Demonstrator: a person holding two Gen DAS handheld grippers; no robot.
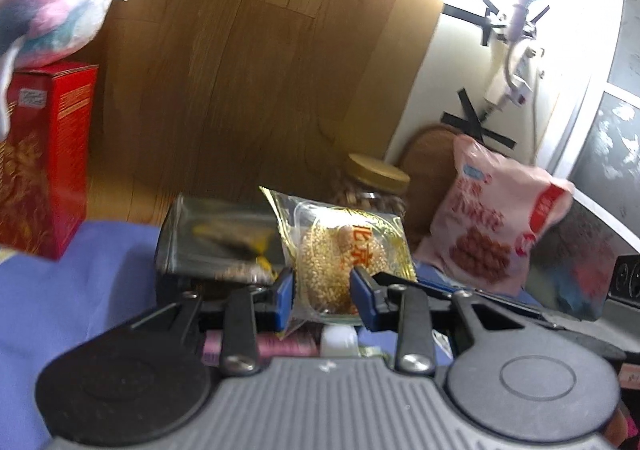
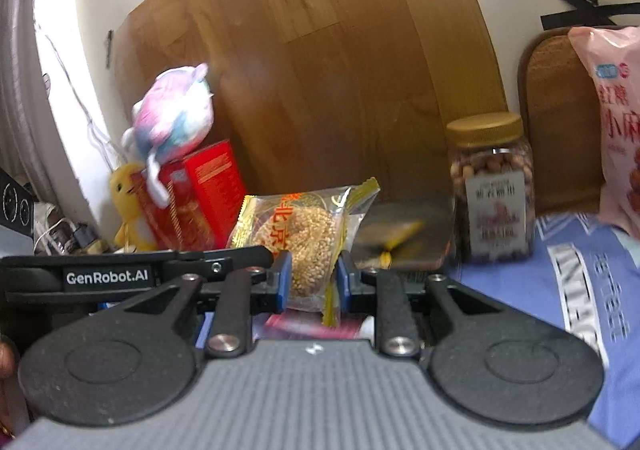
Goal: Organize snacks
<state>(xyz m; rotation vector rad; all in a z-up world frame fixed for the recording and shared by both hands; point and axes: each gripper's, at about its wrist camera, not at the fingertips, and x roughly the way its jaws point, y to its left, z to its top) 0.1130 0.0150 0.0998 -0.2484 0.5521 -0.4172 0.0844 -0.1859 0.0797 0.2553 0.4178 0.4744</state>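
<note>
Both tongs [image 1: 322, 282] [image 2: 312, 270] clench wrapped sesame cakes [image 1: 334, 262] [image 2: 308, 234]; gold-lidded jar [image 2: 492, 189] holds nuts.

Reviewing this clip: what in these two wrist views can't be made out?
- Clear container: contents motion-blurred in both views.
- Items under the left tongs: hidden by the gripper body, left view.
- Pink snack bag: cut off by the right view's edge.
- Jar: mostly hidden behind the sesame cake packet, left view.
- Jar label: too blurred to read, right view.

A pastel plush toy [image 2: 172, 115] sits before the wooden board [image 2: 320, 69], near a yellow figure [image 2: 128, 205].
</note>
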